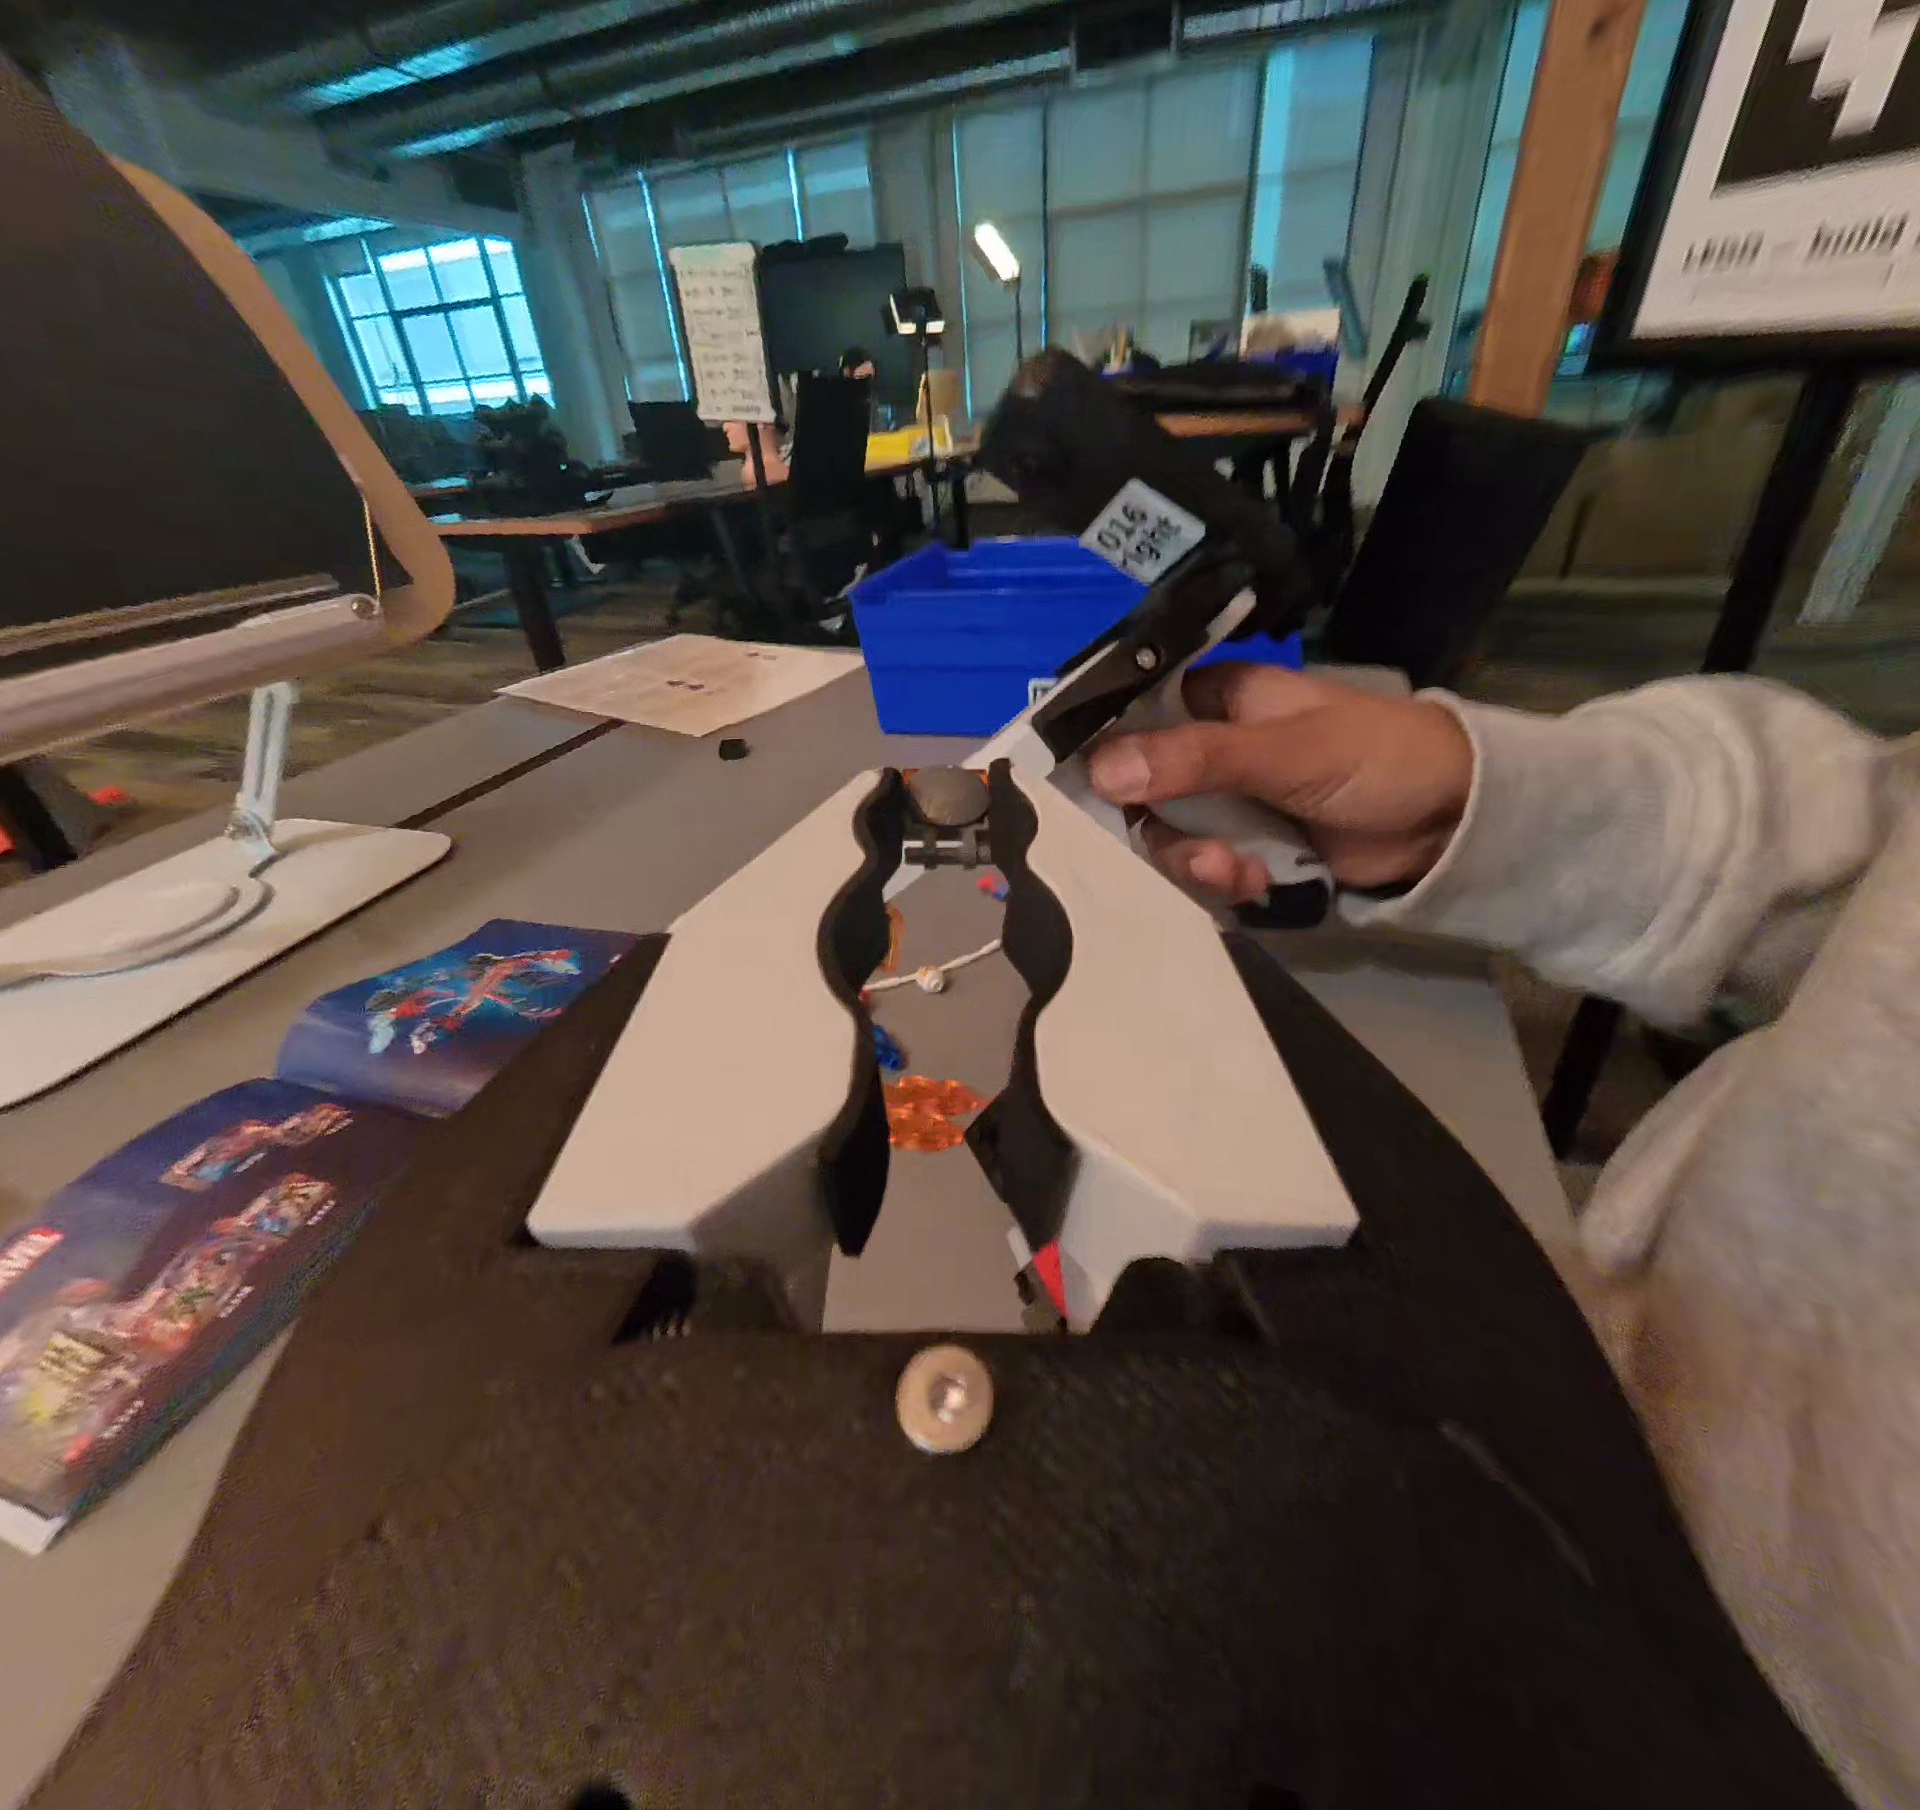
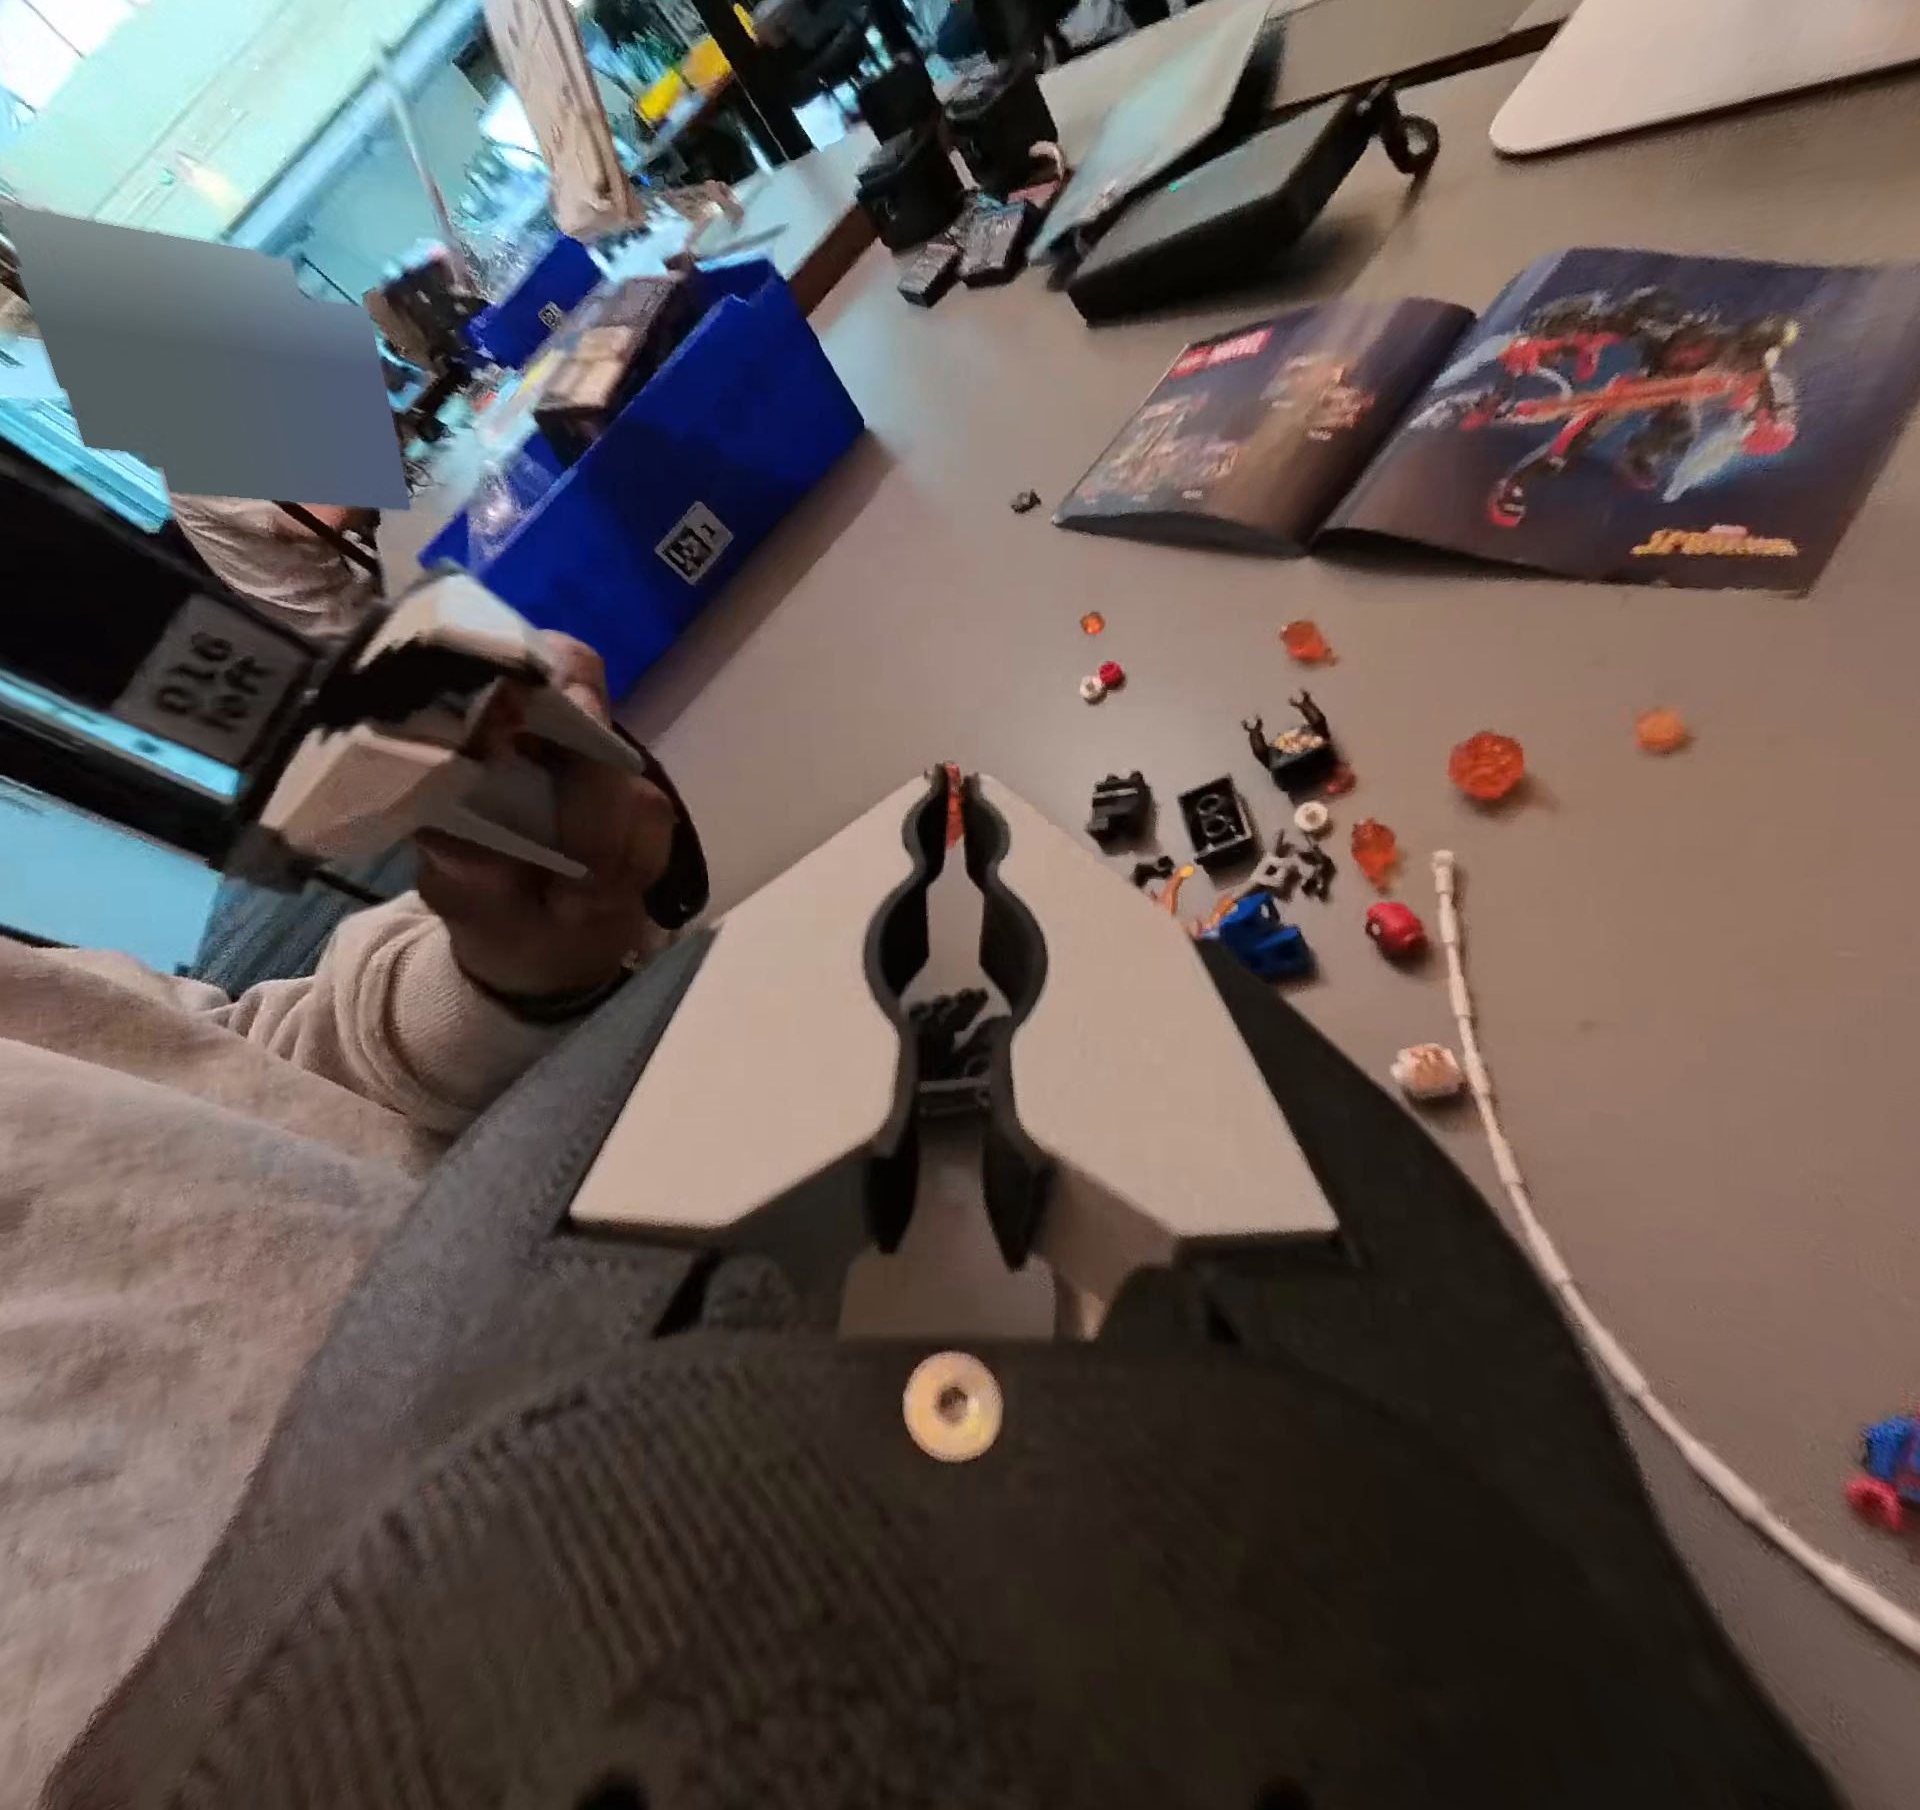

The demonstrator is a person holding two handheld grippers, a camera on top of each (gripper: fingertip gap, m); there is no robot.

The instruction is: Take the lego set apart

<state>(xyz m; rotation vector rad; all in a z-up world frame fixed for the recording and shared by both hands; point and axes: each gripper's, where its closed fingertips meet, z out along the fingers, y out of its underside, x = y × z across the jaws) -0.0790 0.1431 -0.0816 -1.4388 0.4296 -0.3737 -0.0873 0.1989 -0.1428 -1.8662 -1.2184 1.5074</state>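
My left gripper (image 1: 943, 792) is shut on a dark lego piece (image 1: 945, 802), a round grey disc on a black axle, held above the table. My right gripper (image 2: 951, 796) is shut on a thin orange-red lego piece (image 2: 951, 810). In the left wrist view the right gripper (image 1: 987, 752) sits just behind the left one's tips, held by a hand (image 1: 1299, 773). In the right wrist view the left gripper (image 2: 603, 815) is off to the left. Loose lego parts lie on the table: orange clear pieces (image 2: 1486, 766), a black brick (image 2: 1216, 822), a blue piece (image 2: 1262, 939), a red head (image 2: 1392, 929) and a white string (image 2: 1475, 1033).
An open instruction booklet (image 2: 1455, 430) lies at the far side of the grey table (image 2: 935, 565); it also shows in the left wrist view (image 1: 312, 1137). A blue bin (image 2: 665, 472) stands at the back. A monitor stand (image 1: 208, 887) is on the left, dark boxes (image 2: 1195, 222) beyond the booklet. The tips of one gripper are about 8 centimetres away from the tips of the other.
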